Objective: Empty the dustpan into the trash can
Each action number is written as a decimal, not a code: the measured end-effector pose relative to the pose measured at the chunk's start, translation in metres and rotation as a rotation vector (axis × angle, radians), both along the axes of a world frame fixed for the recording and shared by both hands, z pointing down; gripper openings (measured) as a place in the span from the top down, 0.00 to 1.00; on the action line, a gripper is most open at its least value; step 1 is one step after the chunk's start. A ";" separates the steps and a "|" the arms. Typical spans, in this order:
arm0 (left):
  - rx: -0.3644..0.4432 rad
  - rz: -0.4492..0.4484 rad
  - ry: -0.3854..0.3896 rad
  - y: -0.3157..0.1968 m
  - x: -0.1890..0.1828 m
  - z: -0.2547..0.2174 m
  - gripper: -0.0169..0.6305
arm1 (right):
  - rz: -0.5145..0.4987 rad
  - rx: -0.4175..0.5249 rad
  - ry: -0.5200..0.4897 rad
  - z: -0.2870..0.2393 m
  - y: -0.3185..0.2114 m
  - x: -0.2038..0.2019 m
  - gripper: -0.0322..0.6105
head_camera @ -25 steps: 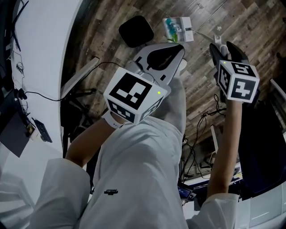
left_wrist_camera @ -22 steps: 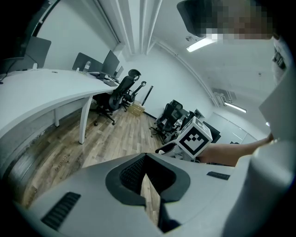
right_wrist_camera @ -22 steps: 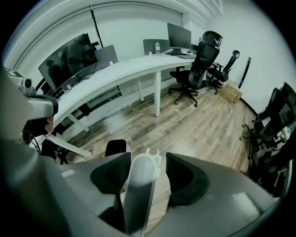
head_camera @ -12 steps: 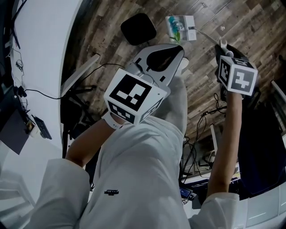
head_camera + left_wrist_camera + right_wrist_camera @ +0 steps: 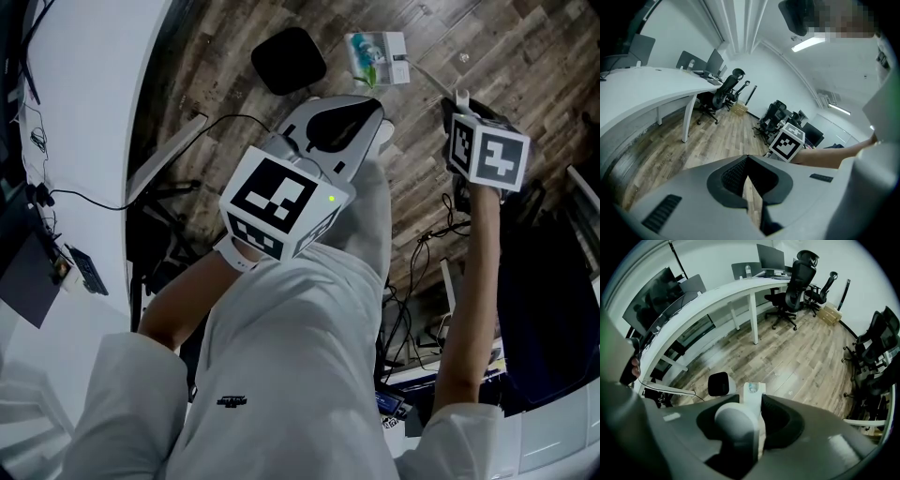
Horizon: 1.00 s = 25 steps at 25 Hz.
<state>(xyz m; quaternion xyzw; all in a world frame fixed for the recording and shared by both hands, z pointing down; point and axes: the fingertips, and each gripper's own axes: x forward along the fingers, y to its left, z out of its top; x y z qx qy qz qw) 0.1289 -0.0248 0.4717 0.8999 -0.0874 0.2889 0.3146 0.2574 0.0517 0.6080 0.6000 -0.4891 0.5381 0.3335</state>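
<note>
Your left gripper (image 5: 747, 161) is pressed together, empty and idle. Your right gripper (image 5: 757, 399) has just been closing and pinches the dustpan handle (image 5: 736, 427). The dustpan (image 5: 375, 47) sits on the floor below it, litter inside, just beside the can (image 5: 289, 61). Nothing's dumped yet, so the lift and tip remain.

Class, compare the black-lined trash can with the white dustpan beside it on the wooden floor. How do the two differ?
The round-cornered, black-lined trash can is dark inside with nothing showing. The white rectangular dustpan holds greenish litter. The dustpan has a long white handle rising from it, while the trash can has none. Both stand on the wood-plank floor, side by side and apart.
</note>
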 end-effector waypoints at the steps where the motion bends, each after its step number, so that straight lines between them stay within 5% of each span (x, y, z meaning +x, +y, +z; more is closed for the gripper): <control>1: 0.000 0.000 0.000 0.000 -0.001 0.000 0.96 | -0.003 -0.003 0.002 0.000 -0.001 0.000 0.70; 17: 0.018 0.000 0.002 0.013 -0.019 -0.007 0.96 | -0.008 -0.011 0.094 -0.001 0.024 0.014 0.77; 25: 0.040 -0.006 0.002 0.022 -0.031 -0.018 0.96 | 0.164 0.027 0.081 -0.007 0.056 0.035 0.77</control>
